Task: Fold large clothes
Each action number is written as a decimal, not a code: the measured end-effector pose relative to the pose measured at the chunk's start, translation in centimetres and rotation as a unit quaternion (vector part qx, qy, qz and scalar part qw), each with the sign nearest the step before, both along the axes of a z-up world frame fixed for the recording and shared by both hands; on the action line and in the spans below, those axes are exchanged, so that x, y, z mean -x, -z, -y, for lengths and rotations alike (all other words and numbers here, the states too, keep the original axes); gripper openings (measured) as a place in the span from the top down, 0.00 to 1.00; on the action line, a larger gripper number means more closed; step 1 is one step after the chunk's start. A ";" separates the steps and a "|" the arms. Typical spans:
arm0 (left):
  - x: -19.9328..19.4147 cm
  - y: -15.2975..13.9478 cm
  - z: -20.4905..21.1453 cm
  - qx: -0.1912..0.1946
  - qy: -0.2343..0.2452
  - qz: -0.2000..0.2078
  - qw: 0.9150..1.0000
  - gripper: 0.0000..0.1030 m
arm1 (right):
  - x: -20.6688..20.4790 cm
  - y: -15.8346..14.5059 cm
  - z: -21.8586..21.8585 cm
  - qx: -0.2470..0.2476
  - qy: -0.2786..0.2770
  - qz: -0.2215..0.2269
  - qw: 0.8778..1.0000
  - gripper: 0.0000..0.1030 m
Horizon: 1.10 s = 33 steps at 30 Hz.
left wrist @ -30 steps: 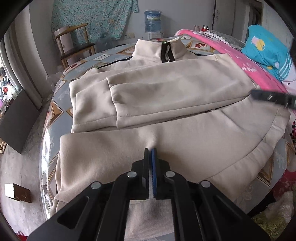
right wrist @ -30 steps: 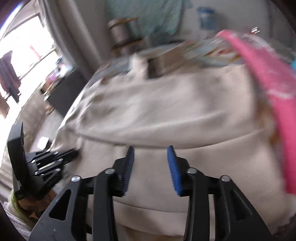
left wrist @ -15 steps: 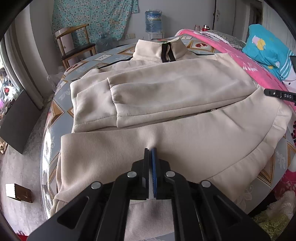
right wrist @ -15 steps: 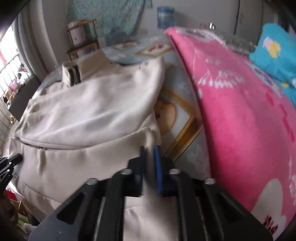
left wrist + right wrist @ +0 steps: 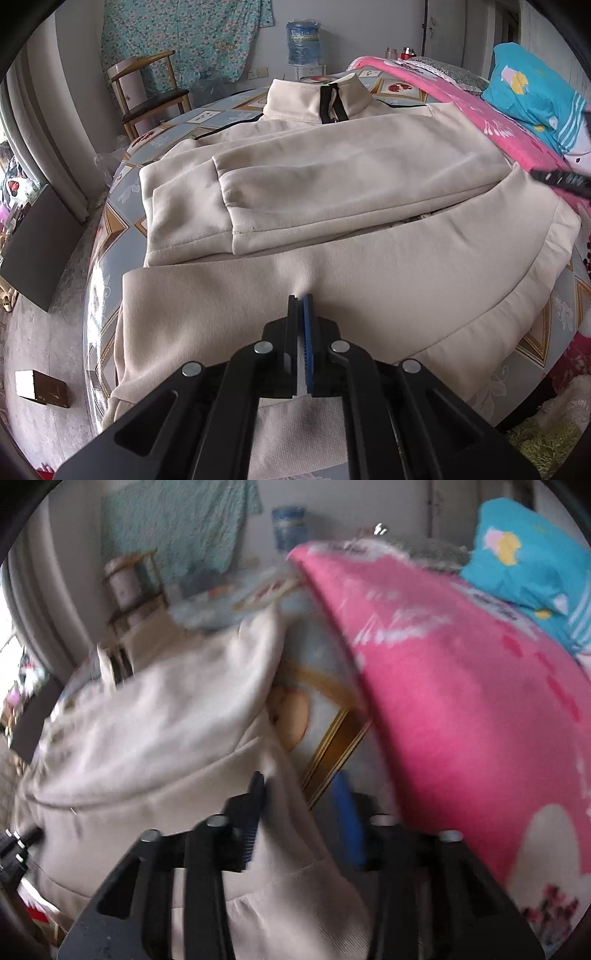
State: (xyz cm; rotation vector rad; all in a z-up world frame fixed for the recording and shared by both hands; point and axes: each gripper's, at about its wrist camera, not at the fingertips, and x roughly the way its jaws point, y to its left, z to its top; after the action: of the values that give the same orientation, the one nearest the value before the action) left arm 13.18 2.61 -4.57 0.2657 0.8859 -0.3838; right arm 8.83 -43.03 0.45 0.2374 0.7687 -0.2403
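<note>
On the left side, past the bed edge, I see a wooden chair (image 5: pixel 147 99) near the wall, and then the beige jacket (image 5: pixel 332 192) that lies flat over the patterned bedsheet (image 5: pixel 110 221), collar away from me, one sleeve (image 5: pixel 351 199) folded across the chest. The left gripper (image 5: pixel 300 317) is at the near hem, its fingers pressed together on a pinch of the cloth (a small ridge rises from the tips). The fabric looks thick and soft, like fleece. I judge it is rather heavy for a garment, not slippery, and it will sag and drag if lifted from only one point. So I think the hem wants two holds, well apart.

More to the right, the right gripper (image 5: pixel 303 812) is at the jacket's right edge, beside the pink blanket (image 5: pixel 461 709). Its fingers are apart, the cloth edge lies between them, not pinched (this view is blurred). Probably the hem corner here is the good place to close on.
</note>
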 end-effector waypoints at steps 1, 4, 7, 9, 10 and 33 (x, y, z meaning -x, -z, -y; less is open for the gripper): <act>0.0 0.0 0.1 0.000 0.000 0.000 1.000 0.97 | 0.4 -0.8 -0.3 0.011 0.001 0.010 1.000 0.57; 0.0 0.0 0.0 0.001 -0.001 -0.001 1.000 0.97 | 1.6 -3.7 -3.1 0.039 -0.040 0.050 0.997 0.55; 0.0 0.0 0.1 0.003 -0.002 -0.001 1.000 0.97 | 0.8 -3.7 -7.1 -0.009 -0.133 0.056 0.990 0.55; 0.0 0.0 0.0 0.005 -0.003 -0.001 1.000 0.97 | -0.7 -2.1 -11.4 -0.039 -0.214 0.029 0.976 0.61; 0.0 0.0 0.0 0.007 -0.004 -0.001 1.000 0.97 | -1.4 -1.1 -13.5 -0.041 -0.246 0.011 0.968 0.67; 2.1 -0.4 -10.8 0.103 -0.121 -0.039 0.986 0.97 | -4.8 4.4 -21.2 -0.045 -0.332 -0.066 0.940 0.90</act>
State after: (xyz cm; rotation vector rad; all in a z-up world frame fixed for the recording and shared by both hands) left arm 11.04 13.36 -4.17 -0.0489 0.9358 -0.2579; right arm 13.61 -21.80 -3.97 0.0370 0.9525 0.4251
